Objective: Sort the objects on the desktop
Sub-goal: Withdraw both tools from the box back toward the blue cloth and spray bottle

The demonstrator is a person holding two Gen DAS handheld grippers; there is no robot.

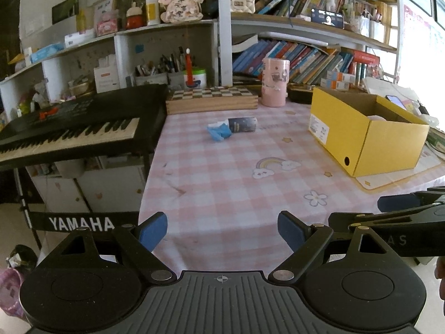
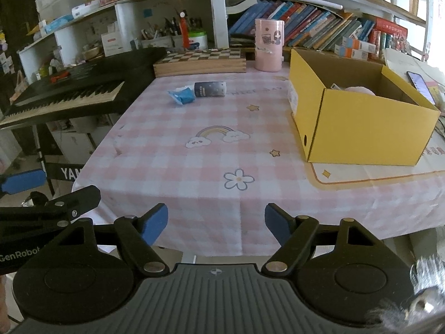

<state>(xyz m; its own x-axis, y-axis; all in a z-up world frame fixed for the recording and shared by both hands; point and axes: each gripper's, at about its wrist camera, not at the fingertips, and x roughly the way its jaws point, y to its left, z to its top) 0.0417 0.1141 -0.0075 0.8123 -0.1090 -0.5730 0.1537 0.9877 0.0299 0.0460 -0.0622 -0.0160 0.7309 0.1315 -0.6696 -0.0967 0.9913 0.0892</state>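
Well apart, tube (image 2: 210, 89) and yellow box (image 2: 361, 128) flank bare tablecloth (image 2: 211, 161).

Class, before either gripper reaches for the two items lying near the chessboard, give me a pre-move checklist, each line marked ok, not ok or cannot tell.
1. Left gripper empty, jaws apart: ok.
2. Right gripper empty, jaws apart: ok.
3. Dark cylinder and blue packet lying free on the tablecloth: ok.
4. Path across the cloth to them clear: ok.
5. Yellow box open on top: ok.
6. Room left inside the box: cannot tell; something pale already lies in it.
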